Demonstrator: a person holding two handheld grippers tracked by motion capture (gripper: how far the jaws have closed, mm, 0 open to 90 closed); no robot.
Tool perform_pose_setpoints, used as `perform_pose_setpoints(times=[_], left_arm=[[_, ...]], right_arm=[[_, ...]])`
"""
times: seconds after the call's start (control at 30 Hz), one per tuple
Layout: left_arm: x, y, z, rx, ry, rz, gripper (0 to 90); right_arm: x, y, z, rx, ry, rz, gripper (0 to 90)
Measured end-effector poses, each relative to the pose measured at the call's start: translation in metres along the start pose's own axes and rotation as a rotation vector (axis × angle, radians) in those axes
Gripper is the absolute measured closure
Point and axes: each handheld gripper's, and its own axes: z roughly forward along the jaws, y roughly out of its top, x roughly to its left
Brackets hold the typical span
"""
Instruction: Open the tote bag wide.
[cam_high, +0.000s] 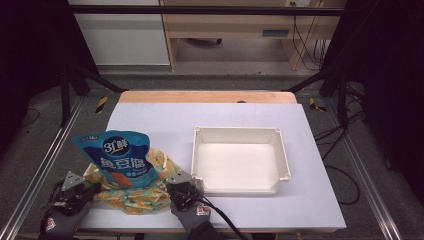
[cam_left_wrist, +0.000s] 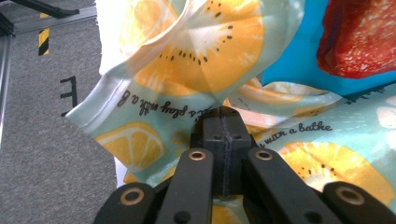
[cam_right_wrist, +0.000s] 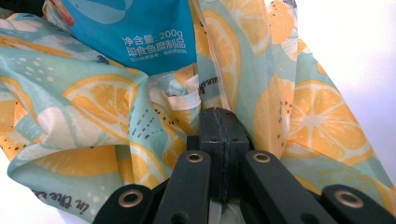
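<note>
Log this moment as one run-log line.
left tongs: shut on fruit-print bag | right tongs: shut on fruit-print bag | blue snack pouch: standing in bag | white tray: empty, right of bag

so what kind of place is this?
Probably a lab data-collection rig, not a home: a table framed by aluminium rails, loose cables across grey carpet, office desks behind.

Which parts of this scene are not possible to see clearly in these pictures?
- Lower part of the blue snack packet: in the high view, the lemon-print bag covers it.
- Fabric at the left gripper: in the left gripper view, its shut jaws hide the pinched edge.
- The same at the right gripper, in the right gripper view.
- Small print on the packet: too small in the high view.
- Front inner wall of the white tray: hidden by its own rim.
</note>
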Motion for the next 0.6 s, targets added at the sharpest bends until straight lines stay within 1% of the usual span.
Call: perform_pose_setpoints(times=[0.1, 0.13, 0.17, 0.23, 0.27, 0.33, 0.37, 0.4, 0.47, 0.5, 0.53, 0.57, 0.6], left_arm=[[0.000, 0.000, -0.001, -0.002, -0.007, -0.004, 89.8], [0.000, 0.000, -0.002, -0.018, -0.015, -0.009, 89.8], [0.000, 0.001, -0.004, -0.033, -0.028, -0.013, 87.3], [0.000, 0.001, -0.008, -0.057, -0.036, -0.012, 84.1], [-0.001, 0.002, -0.010, -0.069, -0.040, -0.013, 83.5], [-0.002, 0.004, -0.016, -0.099, -0.047, -0.010, 81.8], [-0.002, 0.005, -0.019, -0.107, -0.052, -0.007, 80.2], [-0.002, 0.006, -0.021, -0.122, -0.056, -0.009, 79.0], [-0.003, 0.007, -0.027, -0.153, -0.059, -0.011, 77.1], [-0.004, 0.009, -0.030, -0.164, -0.067, -0.016, 75.1], [-0.004, 0.009, -0.032, -0.175, -0.068, -0.017, 72.9], [-0.004, 0.010, -0.035, -0.187, -0.075, -0.024, 72.9], [-0.004, 0.012, -0.039, -0.201, -0.080, -0.031, 71.1]], right_arm=[[-0.001, 0.000, 0.000, -0.002, 0.006, 0.003, 90.0], [-0.001, 0.000, 0.000, 0.001, 0.011, 0.005, 89.5], [-0.001, 0.001, 0.000, 0.000, 0.016, 0.006, 87.8], [-0.001, 0.001, 0.000, -0.013, 0.032, 0.001, 85.2], [-0.001, 0.001, 0.000, -0.015, 0.028, 0.000, 84.0], [0.000, 0.001, -0.002, -0.028, 0.035, -0.003, 81.9], [0.001, 0.001, -0.003, -0.037, 0.047, -0.003, 79.5], [0.001, 0.001, -0.004, -0.045, 0.045, -0.013, 78.1], [0.001, 0.002, -0.007, -0.068, 0.059, -0.022, 75.1], [0.002, 0.003, -0.009, -0.083, 0.065, -0.026, 72.8], [0.002, 0.005, -0.013, -0.109, 0.072, -0.033, 69.5], [0.002, 0.005, -0.013, -0.109, 0.072, -0.033, 69.5], [0.002, 0.006, -0.016, -0.128, 0.079, -0.035, 67.1]])
